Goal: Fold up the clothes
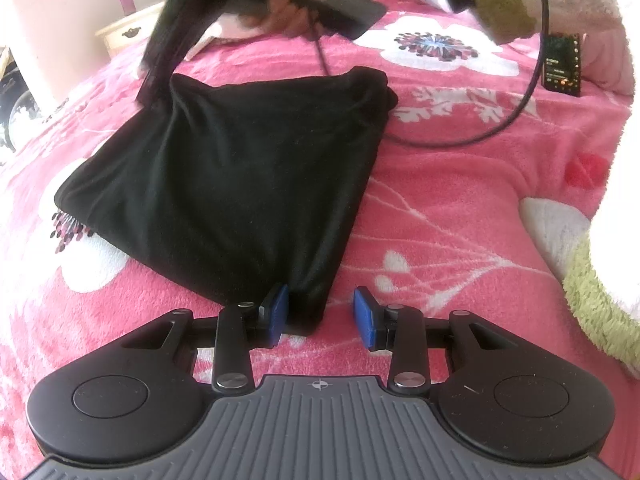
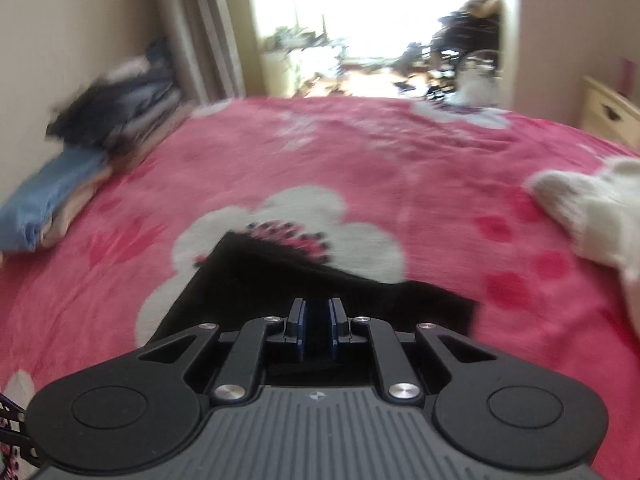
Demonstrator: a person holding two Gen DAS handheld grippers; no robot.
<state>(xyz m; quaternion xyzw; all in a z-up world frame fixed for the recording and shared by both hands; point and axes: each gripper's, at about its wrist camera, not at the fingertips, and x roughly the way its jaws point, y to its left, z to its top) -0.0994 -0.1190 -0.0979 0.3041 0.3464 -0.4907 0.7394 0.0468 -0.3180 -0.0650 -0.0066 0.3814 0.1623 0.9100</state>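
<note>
A black garment (image 1: 240, 176) lies folded into a rough square on the pink flowered blanket (image 1: 460, 220). My left gripper (image 1: 320, 316) is open at its near corner. That corner lies between the blue pads, against the left pad (image 1: 276, 316) and apart from the right one. At the far left corner a blurred strip of the black cloth (image 1: 168, 48) rises toward a hand (image 1: 288, 4). In the right wrist view my right gripper (image 2: 317, 328) is shut on the black garment (image 2: 256, 280), whose cloth spreads out ahead of the fingers.
A black cable (image 1: 532, 80) loops over the blanket beside a small dark device (image 1: 560, 64). A green and white fuzzy item (image 1: 600, 300) lies at the right. Stacked folded clothes (image 2: 108, 120) and a blue folded piece (image 2: 52, 196) sit at the bed's left; a white fuzzy garment (image 2: 592, 208) lies right.
</note>
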